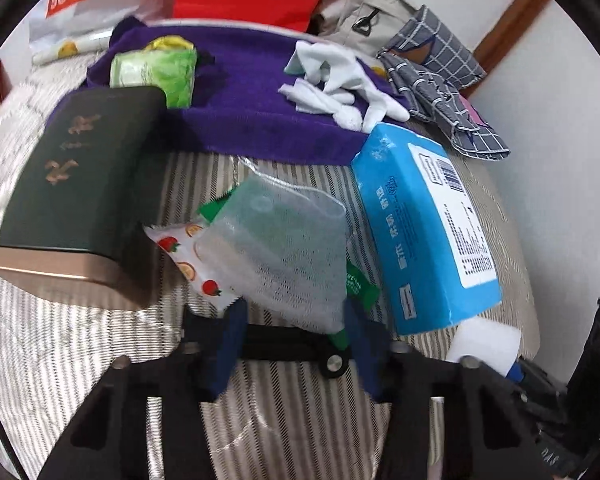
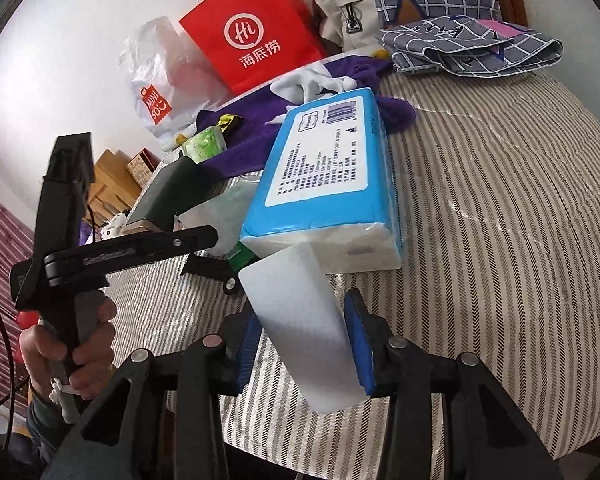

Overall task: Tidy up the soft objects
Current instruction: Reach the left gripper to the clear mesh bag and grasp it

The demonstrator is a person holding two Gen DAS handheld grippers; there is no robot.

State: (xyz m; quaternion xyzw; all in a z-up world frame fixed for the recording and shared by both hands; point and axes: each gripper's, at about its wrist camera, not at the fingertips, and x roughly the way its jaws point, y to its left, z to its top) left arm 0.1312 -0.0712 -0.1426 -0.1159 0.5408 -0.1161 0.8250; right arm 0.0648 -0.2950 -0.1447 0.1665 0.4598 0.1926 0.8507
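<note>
On a striped bed (image 2: 480,208), a white sponge (image 2: 304,320) is clamped in the right gripper (image 2: 306,340) beside the tissue pack (image 2: 320,172), while a mesh bag (image 1: 276,248) is pinched by the left gripper (image 1: 296,344), seemingly for sorting.

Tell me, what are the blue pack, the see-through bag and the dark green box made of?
The blue pack looks like thin glossy plastic wrap around soft white tissue, which shows at its open end. The see-through bag seems to be fine white mesh, maybe under clear film; its weave shows. The dark green box looks hard, likely metal or coated card, matte with gold lettering and a shiny gold rim.
</note>
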